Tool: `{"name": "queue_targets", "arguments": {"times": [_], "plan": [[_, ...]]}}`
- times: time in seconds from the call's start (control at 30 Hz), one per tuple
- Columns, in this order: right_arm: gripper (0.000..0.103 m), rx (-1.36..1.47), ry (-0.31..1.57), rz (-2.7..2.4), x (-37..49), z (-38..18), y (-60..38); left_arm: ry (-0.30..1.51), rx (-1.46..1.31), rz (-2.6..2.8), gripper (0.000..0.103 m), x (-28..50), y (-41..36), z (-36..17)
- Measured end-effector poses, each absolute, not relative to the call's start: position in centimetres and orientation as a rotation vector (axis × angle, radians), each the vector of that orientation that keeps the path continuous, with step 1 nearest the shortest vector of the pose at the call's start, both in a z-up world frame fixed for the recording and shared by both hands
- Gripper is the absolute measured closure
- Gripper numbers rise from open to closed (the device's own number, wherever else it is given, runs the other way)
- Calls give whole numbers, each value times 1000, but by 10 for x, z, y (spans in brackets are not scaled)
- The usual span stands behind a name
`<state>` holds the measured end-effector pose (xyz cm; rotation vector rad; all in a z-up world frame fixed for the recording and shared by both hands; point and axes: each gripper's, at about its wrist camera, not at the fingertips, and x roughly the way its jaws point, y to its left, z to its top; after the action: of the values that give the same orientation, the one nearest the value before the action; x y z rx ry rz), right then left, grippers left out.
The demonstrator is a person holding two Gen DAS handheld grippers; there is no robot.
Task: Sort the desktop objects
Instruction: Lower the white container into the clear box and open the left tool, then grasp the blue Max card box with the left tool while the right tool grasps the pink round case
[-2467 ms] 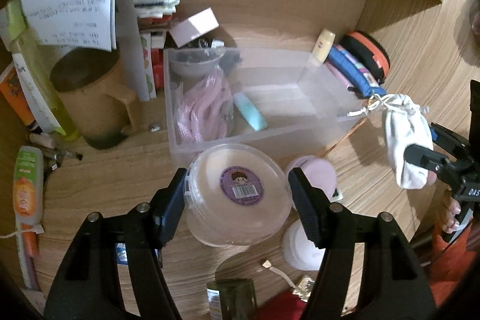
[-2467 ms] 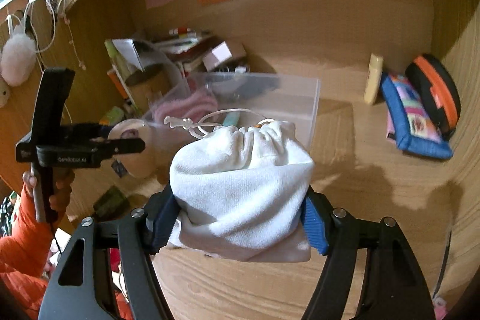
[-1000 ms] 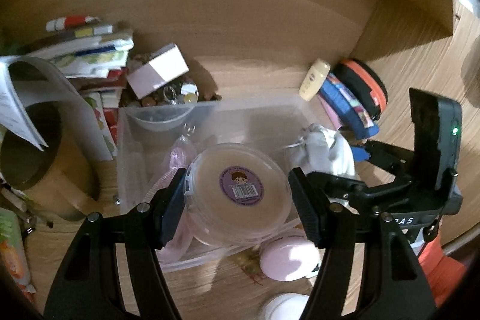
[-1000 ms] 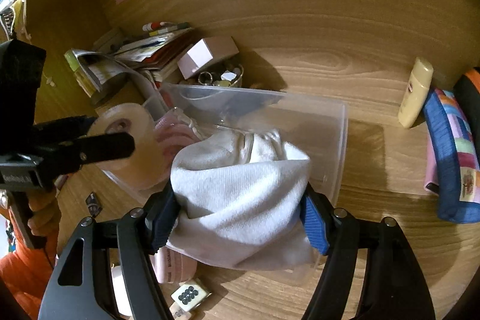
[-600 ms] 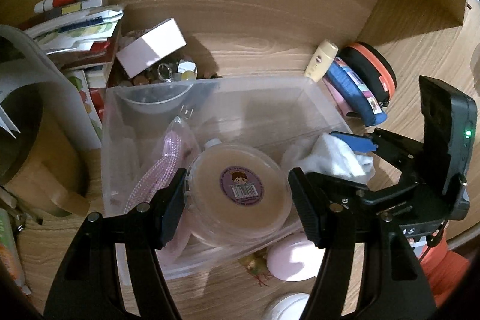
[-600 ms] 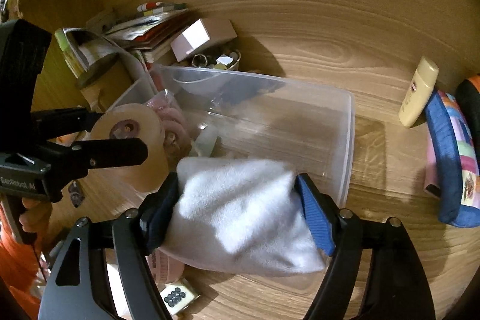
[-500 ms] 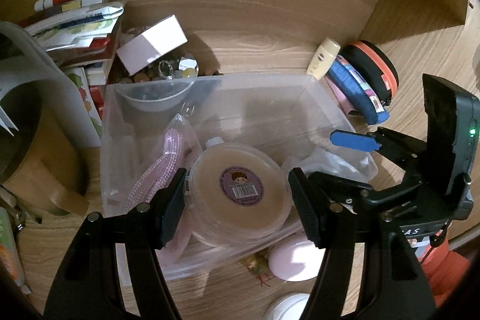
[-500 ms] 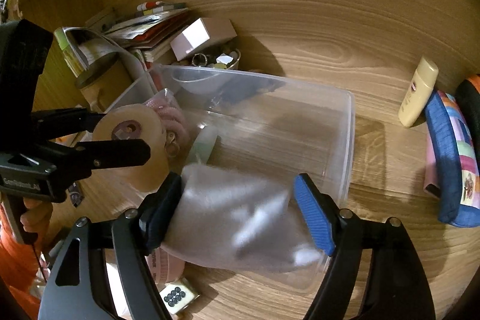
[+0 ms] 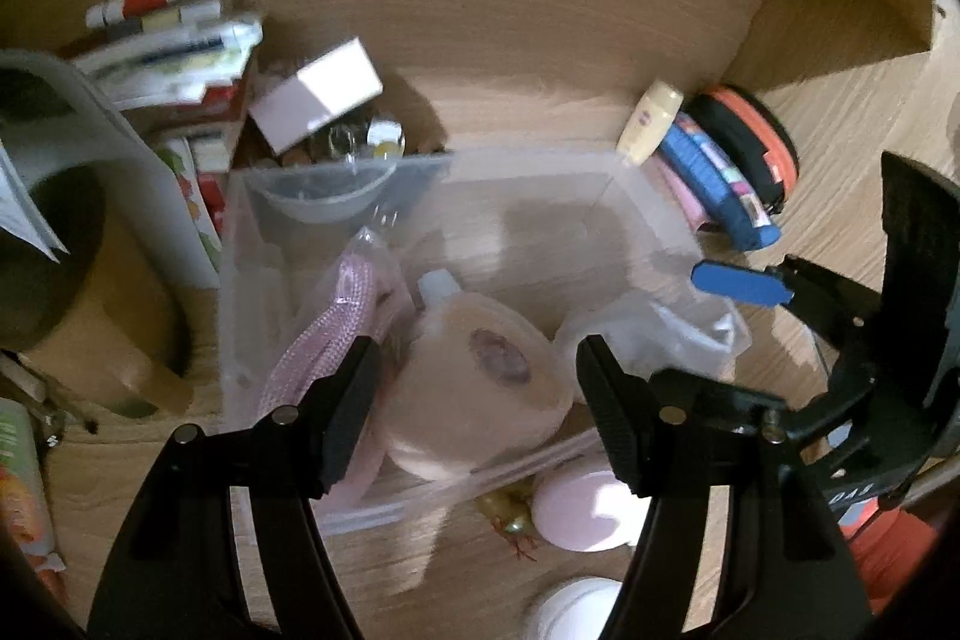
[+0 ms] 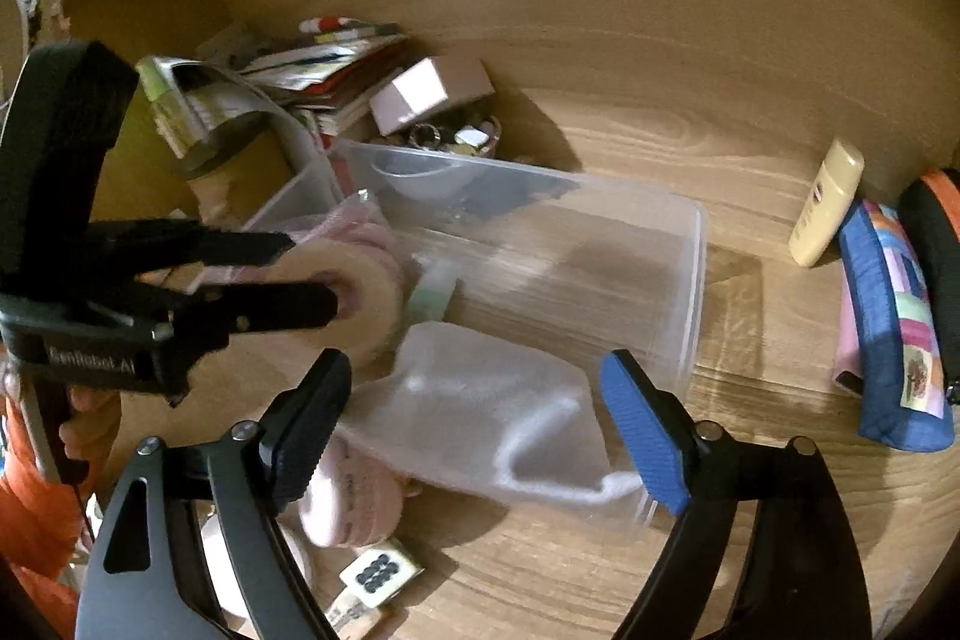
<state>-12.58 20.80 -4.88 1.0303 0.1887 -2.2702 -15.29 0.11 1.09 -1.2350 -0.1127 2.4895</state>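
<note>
A clear plastic bin (image 9: 540, 172) (image 10: 690, 244) sits on the wooden desk. My left gripper (image 9: 474, 400) is open above its near side; the round lidded tub (image 9: 480, 388) lies loose in the bin below it, blurred. It shows in the right wrist view (image 10: 372, 286) behind the left gripper. My right gripper (image 10: 474, 430) is open over the bin's near right corner. The white drawstring pouch (image 10: 480, 412) lies in the bin beneath it, also seen in the left wrist view (image 9: 654, 334). A pink beaded item (image 9: 336, 328) fills the bin's left side.
Books and a small pink box (image 10: 426, 94) are stacked behind the bin. A cream bottle (image 10: 825, 208), a blue pouch (image 10: 894, 328) and an orange-rimmed case (image 9: 750, 148) lie to the right. Pink round containers (image 9: 582, 508) and a dice-like block (image 10: 381, 571) lie in front. A paper-wrapped cup (image 9: 60, 244) stands left.
Both grippers opened over the bin. The left let go of the round tub, which dropped in. The right let go of the white pouch, which now lies in the bin.
</note>
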Motion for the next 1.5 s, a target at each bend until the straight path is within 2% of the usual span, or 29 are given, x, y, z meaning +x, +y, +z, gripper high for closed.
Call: {"name": "queue_targets", "arguments": {"times": [0.27,0.4,0.67,1.03,1.5], "plan": [[19,950,235,-2298,-100,-30,209,-79,-1158,2570,34,-128,-7,38],[18,923,227,-2309,-87,-21,213,-68,-1138,2612,27,-111,-17,45],[17,894,231,-2317,-63,-15,218,-68,-1185,2676,26,-77,-44,42],[17,907,241,-2299,-35,-28,214,-64,-1339,2730,23,-34,-89,6],[16,1112,235,-2231,-43,-79,191,-117,-1561,2619,23,-37,-118,-60]]}}
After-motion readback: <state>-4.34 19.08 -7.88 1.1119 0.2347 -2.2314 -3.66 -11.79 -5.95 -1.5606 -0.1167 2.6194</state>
